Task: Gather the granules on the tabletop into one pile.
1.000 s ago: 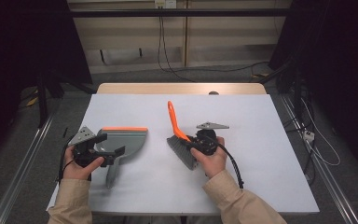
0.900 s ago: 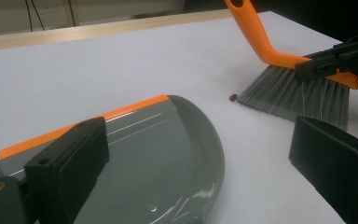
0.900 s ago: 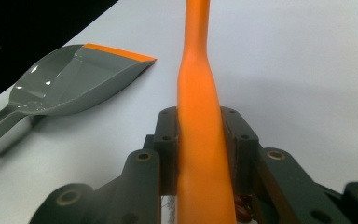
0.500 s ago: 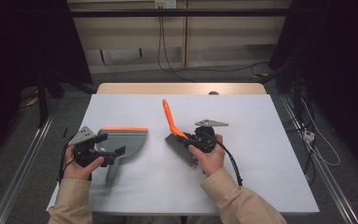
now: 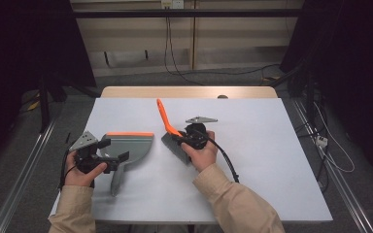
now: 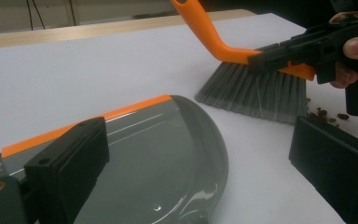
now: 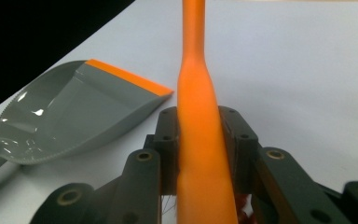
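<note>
A grey dustpan (image 5: 128, 145) with an orange lip lies at the table's left, its handle pointing toward the person. My left gripper (image 5: 112, 149) stands over its near-left part, jaws wide apart, nothing pinched. In the left gripper view the dustpan (image 6: 158, 154) lies between and beneath my left gripper (image 6: 198, 140). A brush (image 5: 175, 145) with grey bristles and an orange handle stands just right of the pan, bristles down on the table. My right gripper (image 5: 179, 138) is shut on its handle. The right gripper view has the handle (image 7: 196, 70) clamped in my right gripper (image 7: 200, 135).
Small brown bits (image 6: 326, 114) lie on the white table (image 5: 272, 160) beside the bristles (image 6: 256, 91). A wooden strip (image 5: 189, 92) runs along the far edge. Metal rails (image 5: 19, 194) flank the table, and cables lie on the floor behind.
My right gripper has carried the brush leftward, closer to the dustpan's right rim. The left gripper and the dustpan have stayed put.
</note>
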Available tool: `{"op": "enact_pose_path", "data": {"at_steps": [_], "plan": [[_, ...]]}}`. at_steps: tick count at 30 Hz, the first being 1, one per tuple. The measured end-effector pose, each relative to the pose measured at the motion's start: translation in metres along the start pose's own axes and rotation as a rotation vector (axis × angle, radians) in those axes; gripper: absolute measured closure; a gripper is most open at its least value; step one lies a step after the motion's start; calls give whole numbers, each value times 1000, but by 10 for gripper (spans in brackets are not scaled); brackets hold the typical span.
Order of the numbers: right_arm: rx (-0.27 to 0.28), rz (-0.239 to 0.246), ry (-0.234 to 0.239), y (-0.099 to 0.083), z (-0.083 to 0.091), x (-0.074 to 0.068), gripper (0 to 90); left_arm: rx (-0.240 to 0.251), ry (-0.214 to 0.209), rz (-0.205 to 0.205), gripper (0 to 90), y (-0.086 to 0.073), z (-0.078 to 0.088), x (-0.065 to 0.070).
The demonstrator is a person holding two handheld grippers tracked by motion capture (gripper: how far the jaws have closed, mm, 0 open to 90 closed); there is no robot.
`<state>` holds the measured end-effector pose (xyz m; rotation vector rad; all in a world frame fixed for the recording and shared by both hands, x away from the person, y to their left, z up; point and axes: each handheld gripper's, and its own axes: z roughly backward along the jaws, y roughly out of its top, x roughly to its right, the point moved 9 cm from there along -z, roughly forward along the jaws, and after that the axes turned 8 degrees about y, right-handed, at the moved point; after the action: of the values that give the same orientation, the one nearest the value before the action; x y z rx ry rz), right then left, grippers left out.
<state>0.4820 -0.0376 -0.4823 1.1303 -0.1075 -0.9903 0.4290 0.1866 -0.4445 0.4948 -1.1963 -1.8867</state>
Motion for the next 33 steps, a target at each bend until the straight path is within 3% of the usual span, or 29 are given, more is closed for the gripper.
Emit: {"op": "enact_pose_path", "data": {"at_steps": [10, 20, 24, 27, 33], "plan": [[22, -33, -32, -12, 32, 15, 712, -5, 2, -11, 47, 0, -1, 2], [75, -73, 44, -8, 41, 11, 713, -12, -1, -14, 47, -1, -4, 4], [87, -57, 65, 2, 45, 8, 713, -15, -2, -13, 47, -2, -4, 3], [99, -19, 74, 14, 50, 10, 713, -13, 1, -9, 47, -2, -3, 3], [98, 82, 66, 34, 59, 32, 713, -16, 3, -7, 47, -2, -4, 2]]}}
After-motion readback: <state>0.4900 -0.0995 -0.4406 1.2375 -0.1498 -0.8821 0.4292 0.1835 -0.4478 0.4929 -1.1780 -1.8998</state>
